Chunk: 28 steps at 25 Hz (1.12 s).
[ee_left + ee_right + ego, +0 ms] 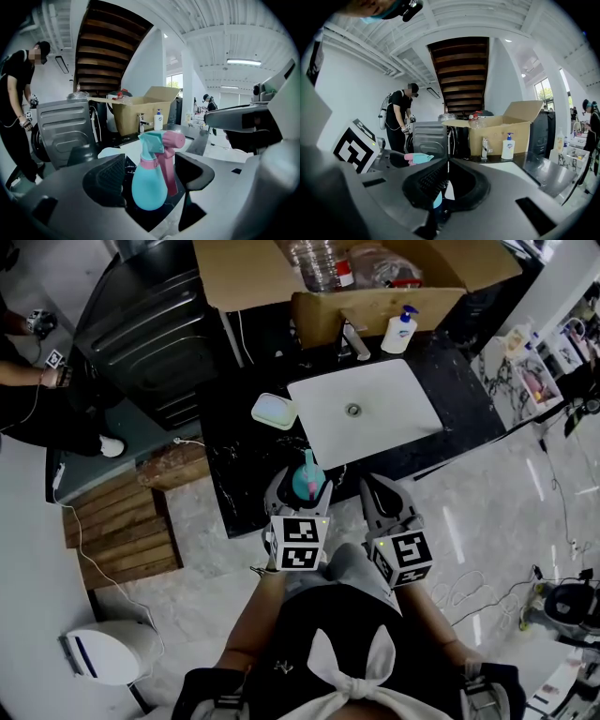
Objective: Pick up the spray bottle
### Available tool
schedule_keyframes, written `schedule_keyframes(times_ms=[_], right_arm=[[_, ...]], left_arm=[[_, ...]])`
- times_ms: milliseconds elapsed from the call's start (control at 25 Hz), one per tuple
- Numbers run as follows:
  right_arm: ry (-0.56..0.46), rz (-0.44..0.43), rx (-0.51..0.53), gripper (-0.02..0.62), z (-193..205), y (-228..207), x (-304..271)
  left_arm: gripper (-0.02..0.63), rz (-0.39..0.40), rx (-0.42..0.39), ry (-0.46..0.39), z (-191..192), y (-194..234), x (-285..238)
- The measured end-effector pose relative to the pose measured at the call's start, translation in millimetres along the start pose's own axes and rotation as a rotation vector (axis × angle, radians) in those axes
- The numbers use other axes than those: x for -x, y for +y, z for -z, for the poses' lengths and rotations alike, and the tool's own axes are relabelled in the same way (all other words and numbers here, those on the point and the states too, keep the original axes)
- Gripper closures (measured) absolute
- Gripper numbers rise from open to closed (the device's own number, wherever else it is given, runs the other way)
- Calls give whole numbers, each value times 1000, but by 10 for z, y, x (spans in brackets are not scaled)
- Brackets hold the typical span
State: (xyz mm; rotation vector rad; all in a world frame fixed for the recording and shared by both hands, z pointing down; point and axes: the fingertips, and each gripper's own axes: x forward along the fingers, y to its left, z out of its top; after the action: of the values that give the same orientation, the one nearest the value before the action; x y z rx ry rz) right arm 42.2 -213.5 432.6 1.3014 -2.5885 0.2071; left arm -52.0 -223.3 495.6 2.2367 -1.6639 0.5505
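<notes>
Left gripper (151,174) jaws apart, the spray bottle (149,187) upright between them: teal body, pink trigger. There is a gap at the left pad. It stands on the dark counter (185,133). Far: cardboard box (140,110), faucet (140,124), soap bottle (158,121). Person (18,93) far left.

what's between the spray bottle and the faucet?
The white sink, bare but for its drain, per the head view: spray bottle on its near side, faucet on its far side.
</notes>
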Motion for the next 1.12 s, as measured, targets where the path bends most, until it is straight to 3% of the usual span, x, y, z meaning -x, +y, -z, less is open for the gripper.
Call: schedule_keyframes(times_ms=[720,880,1120], right_arm=[[66,-25,-11,569,175,-2,-163],[79,-27,-15,569,209,5,-142],[85,-29,-23,569,245,17,-109]], left_arm=[[280,31,1,29,98,5,-173],[381,16,3,27,84,27,-167],[410,-2,-10,21,70,68,-173]])
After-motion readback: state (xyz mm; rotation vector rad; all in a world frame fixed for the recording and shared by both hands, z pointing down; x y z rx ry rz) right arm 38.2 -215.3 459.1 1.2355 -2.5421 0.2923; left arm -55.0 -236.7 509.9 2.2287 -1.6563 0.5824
